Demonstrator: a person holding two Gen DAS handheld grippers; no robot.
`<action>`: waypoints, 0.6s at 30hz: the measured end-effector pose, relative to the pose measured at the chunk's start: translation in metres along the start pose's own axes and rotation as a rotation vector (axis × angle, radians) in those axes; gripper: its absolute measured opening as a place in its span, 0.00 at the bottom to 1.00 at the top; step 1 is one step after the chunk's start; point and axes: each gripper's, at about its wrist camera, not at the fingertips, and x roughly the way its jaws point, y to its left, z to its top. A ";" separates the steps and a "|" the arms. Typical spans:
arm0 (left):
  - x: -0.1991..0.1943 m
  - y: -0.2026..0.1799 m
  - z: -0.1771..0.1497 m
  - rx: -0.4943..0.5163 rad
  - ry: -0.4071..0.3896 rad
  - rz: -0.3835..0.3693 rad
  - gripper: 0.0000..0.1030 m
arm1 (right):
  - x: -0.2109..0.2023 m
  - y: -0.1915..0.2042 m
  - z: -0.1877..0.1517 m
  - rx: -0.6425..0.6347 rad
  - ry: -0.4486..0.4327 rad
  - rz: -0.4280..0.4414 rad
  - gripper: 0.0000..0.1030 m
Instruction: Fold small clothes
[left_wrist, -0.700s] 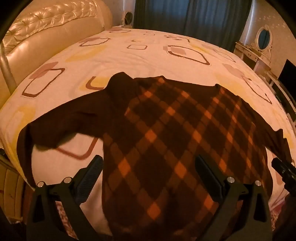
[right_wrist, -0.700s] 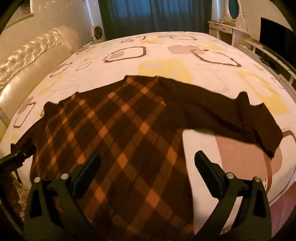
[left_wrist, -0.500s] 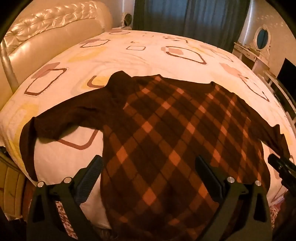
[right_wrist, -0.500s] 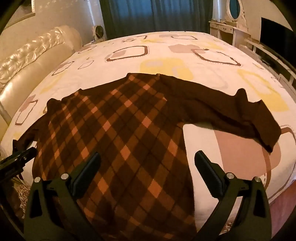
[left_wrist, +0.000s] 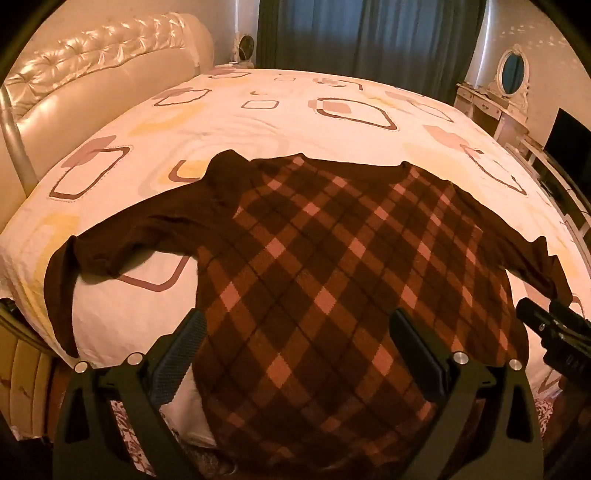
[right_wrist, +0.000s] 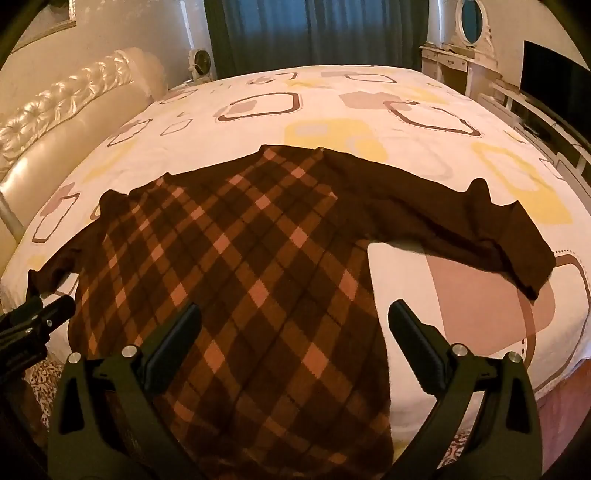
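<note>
Argyle sweater spread out on the bed, folding not yet begun.

The sweater (left_wrist: 325, 280) lay flat on the patterned bedspread (left_wrist: 295, 118), hem at the near edge and both sleeves stretched sideways. The left gripper (left_wrist: 295, 350) and right gripper (right_wrist: 293, 343) hovered above the hem, tilted steeply downward, jaws spread wide and holding nothing. The likely next move was a sleeve fold: the left sleeve (left_wrist: 110, 251) or right sleeve (right_wrist: 461, 221) would need pinching near its cuff and carrying across the body.
</note>
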 end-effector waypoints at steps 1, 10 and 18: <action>0.000 0.000 0.000 -0.001 0.001 -0.001 0.96 | 0.000 0.001 0.000 -0.003 0.001 0.001 0.98; -0.007 -0.003 -0.001 0.003 -0.004 0.000 0.96 | -0.001 0.008 -0.005 -0.020 0.001 0.001 0.98; -0.006 -0.003 -0.002 -0.001 0.005 0.006 0.96 | 0.001 0.013 -0.007 -0.033 0.005 0.004 0.98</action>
